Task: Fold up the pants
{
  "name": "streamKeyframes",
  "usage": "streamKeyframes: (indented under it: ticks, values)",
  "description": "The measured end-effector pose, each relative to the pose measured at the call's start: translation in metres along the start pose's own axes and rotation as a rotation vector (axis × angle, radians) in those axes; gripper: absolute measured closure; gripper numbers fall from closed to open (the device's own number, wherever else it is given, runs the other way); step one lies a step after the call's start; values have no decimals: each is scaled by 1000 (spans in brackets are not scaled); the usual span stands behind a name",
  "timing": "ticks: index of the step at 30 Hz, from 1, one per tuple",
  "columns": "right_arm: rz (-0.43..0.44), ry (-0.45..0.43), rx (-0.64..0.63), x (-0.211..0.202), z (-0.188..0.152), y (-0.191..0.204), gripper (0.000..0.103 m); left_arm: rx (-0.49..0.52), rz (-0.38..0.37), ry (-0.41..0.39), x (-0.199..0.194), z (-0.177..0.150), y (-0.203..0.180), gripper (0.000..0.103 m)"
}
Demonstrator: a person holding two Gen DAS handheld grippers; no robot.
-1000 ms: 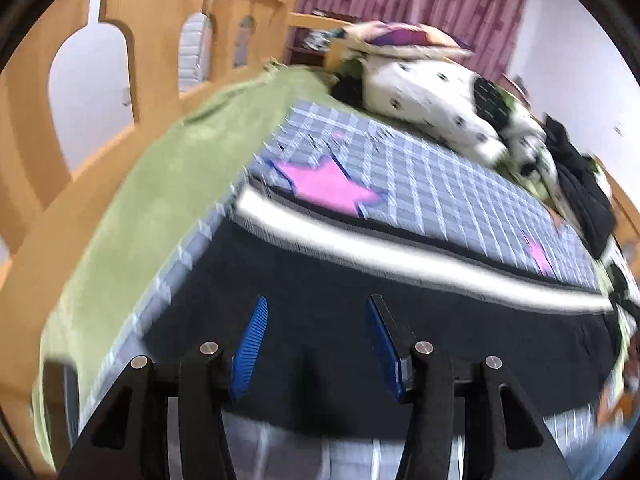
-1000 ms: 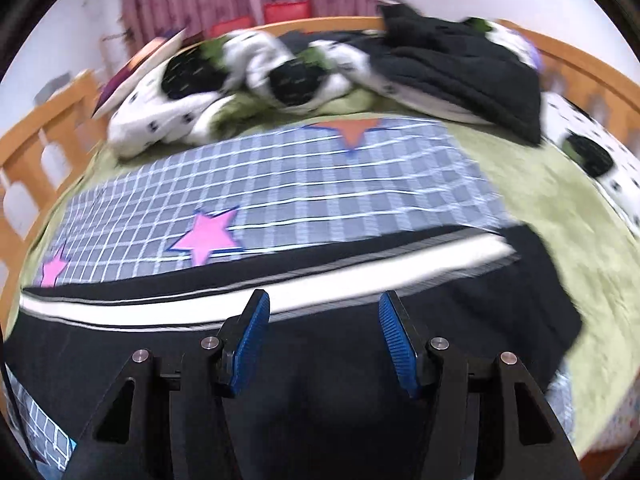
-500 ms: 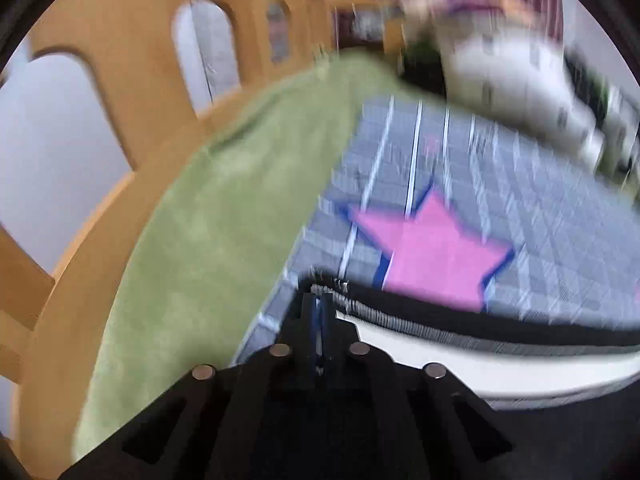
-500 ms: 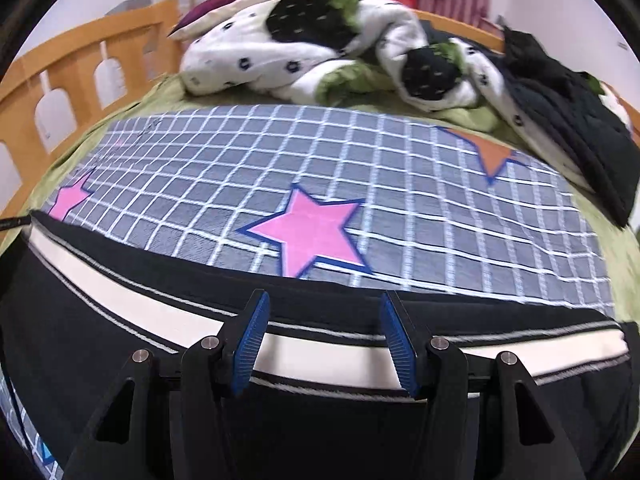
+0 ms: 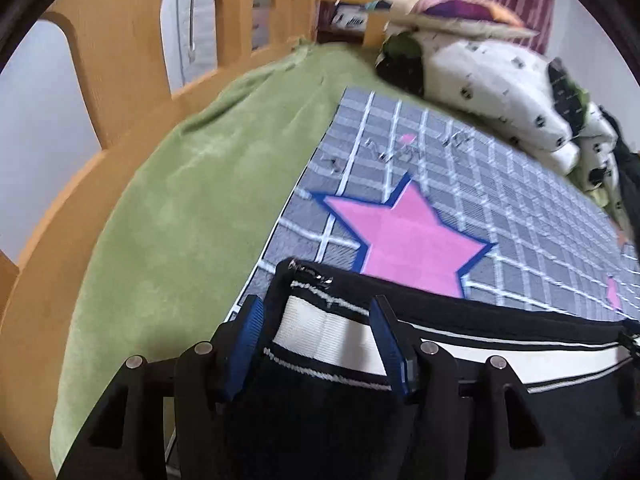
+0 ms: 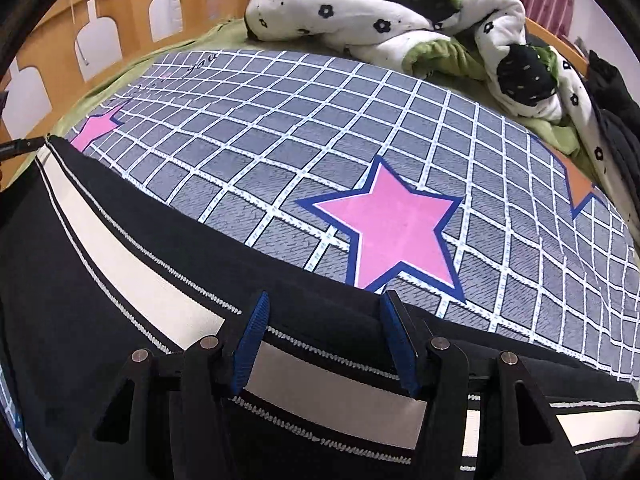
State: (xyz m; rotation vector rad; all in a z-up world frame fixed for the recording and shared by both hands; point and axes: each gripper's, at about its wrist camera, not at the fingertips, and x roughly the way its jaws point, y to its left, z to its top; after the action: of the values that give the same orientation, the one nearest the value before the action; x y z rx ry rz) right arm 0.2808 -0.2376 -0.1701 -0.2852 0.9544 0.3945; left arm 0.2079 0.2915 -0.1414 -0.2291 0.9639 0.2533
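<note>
Black pants [image 5: 500,320] with a broad white side stripe [image 6: 132,248] lie stretched flat across the bed. In the left wrist view my left gripper [image 5: 316,304] is at the pants' end corner; its jaws are opening, and the white-striped corner lies between the blue pads [image 5: 250,336] without being pressed. Over the stripe in the right wrist view hangs my right gripper [image 6: 324,298], near the pants' far edge. It stands open, the cloth lying flat under its blue pads [image 6: 394,336].
The pants rest on a grey grid blanket [image 6: 320,128] with pink stars [image 6: 394,220], over a green bedspread [image 5: 180,200]. A wooden bed rail [image 5: 120,60] runs along the left. A crumpled white flowered quilt [image 6: 360,4] and dark clothes [image 6: 616,120] lie at the bed's head.
My left gripper went from the pants' middle to their end corner, shut there, and now stands apart around it. The right gripper came nearer the stripe and the pants' far edge.
</note>
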Motion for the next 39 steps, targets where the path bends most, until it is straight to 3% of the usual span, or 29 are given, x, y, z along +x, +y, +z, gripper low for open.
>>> streamKeyframes:
  ticks: [1, 2, 3, 7, 11, 12, 14, 15, 17, 19, 23, 26, 28, 30, 32, 34, 35, 36, 38, 39]
  values:
    - [3, -7, -2, -1, -1, 0, 46, -2, -12, 23, 8, 1, -1, 59]
    - [7, -7, -3, -2, -2, -1, 46, 4, 22, 33, 13, 1, -2, 74]
    - [10, -5, -4, -2, -2, -1, 46, 19, 52, 26, 13, 1, -3, 81]
    - [26, 16, -11, -1, -5, -2, 46, -4, 14, -113, -19, -5, 3, 84]
    - [24, 24, -27, 4, -2, -1, 46, 1, 24, -93, -16, -9, 2, 83]
    - [25, 29, -27, 6, -1, -1, 49, 4, 22, -92, -17, -9, 2, 83]
    - [58, 39, -43, 8, 0, 1, 68, -5, 4, -99, -20, -10, 4, 83]
    - [74, 43, -57, 7, 0, 3, 89, -16, -11, -103, -23, -10, 6, 83]
    - [66, 47, -94, 4, 1, 8, 97, -36, -41, -115, -27, -10, 12, 84]
    - [55, 7, -98, -7, 3, 9, 99, -49, -68, -133, -36, -10, 15, 84]
    - [89, -99, -45, -31, 11, -3, 99, -26, -41, -133, -29, -4, 16, 84]
    - [85, -62, -29, -8, 13, -4, 100, -39, 7, -47, 2, -6, 16, 84]
    - [76, -25, -19, 14, 10, -2, 99, -33, 40, -41, 12, -10, 13, 83]
    - [70, -51, 5, 18, 7, -4, 98, -30, 64, -52, 12, -10, 8, 77]
    - [78, -58, 60, 15, 6, -10, 91, -21, 102, -39, 10, -7, 4, 70]
    - [68, -42, 105, 8, 5, -19, 73, 18, 151, -42, -1, -7, -3, 68]
    - [54, -51, 123, -2, 3, -26, 73, 41, 162, -64, -9, -9, -7, 67]
    - [44, -78, 139, -14, -2, -31, 69, 72, 165, -95, -19, -12, -13, 55]
    - [2, -157, 184, -43, -17, -47, 56, 96, 127, -131, -30, -16, -20, 41]
    - [-32, -178, 214, -52, -25, -57, 55, 104, 90, -138, -30, -17, -24, 41]
